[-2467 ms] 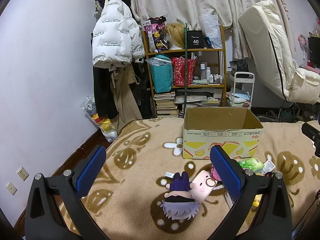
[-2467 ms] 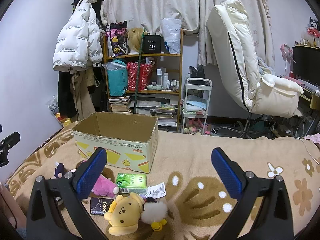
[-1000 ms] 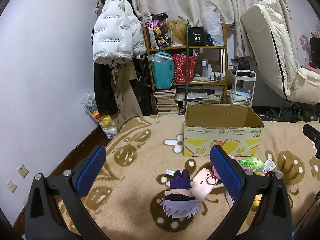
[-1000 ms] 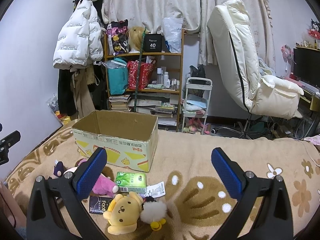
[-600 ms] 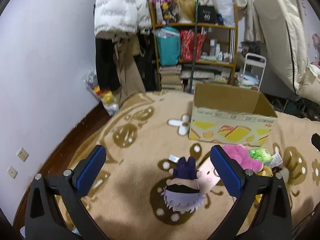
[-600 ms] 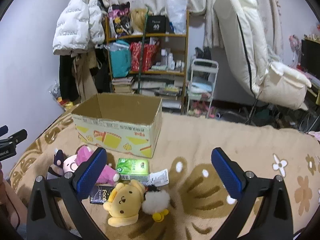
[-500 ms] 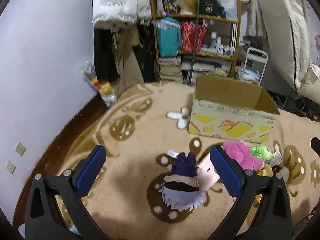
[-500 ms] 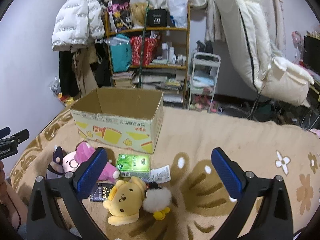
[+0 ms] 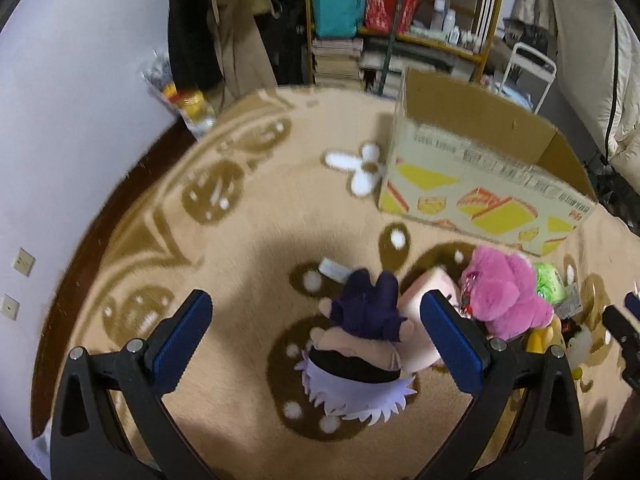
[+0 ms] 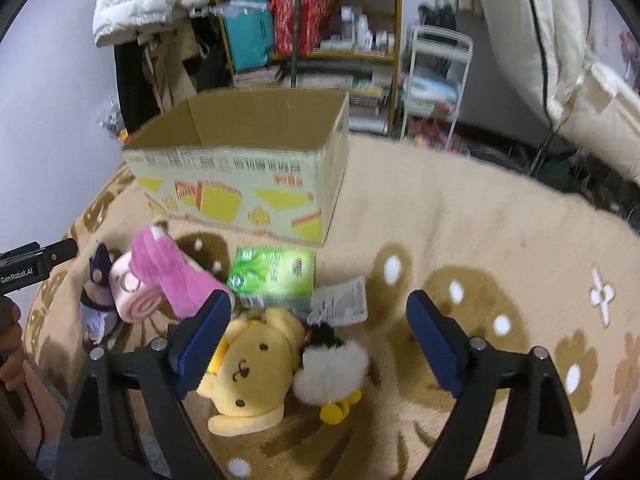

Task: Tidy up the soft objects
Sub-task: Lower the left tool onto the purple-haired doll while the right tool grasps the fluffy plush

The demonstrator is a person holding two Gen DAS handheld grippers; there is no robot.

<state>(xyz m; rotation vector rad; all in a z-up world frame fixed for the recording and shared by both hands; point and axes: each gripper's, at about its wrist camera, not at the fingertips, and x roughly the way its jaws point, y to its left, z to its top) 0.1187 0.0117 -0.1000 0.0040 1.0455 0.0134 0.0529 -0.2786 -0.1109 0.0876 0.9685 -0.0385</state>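
Left gripper [image 9: 316, 342]: jaws spread wide, nothing pinched; it tilts down over the purple-haired doll.
Purple-haired doll [image 9: 358, 354]: lies on the blanket between the left gripper's blue pads, touching neither.
Right gripper [image 10: 318, 338]: jaws wide apart but closing, pads pressing on nothing; the yellow dog plush and the white pompom lie between them.
Yellow dog plush [image 10: 250, 364]: face up on the blanket, just beside the left-hand pad.
White pompom [image 10: 334, 368]: touches the yellow plush's side.
Pink plush [image 10: 160, 280]: lies beside the doll, partly over a pale pink roll-shaped toy [image 10: 130, 292].
Green tissue pack [image 10: 274, 276]: flat, just beyond the yellow plush, with a paper tag [image 10: 342, 302] beside it.
Blanket [image 10: 460, 232]: beige with brown patterns, carries everything.
Cardboard box [image 10: 244, 164]: open-topped, upright, behind the toys; its inside shows nothing.
Shelf [image 10: 308, 12]: far back, crowded with bags and bottles.
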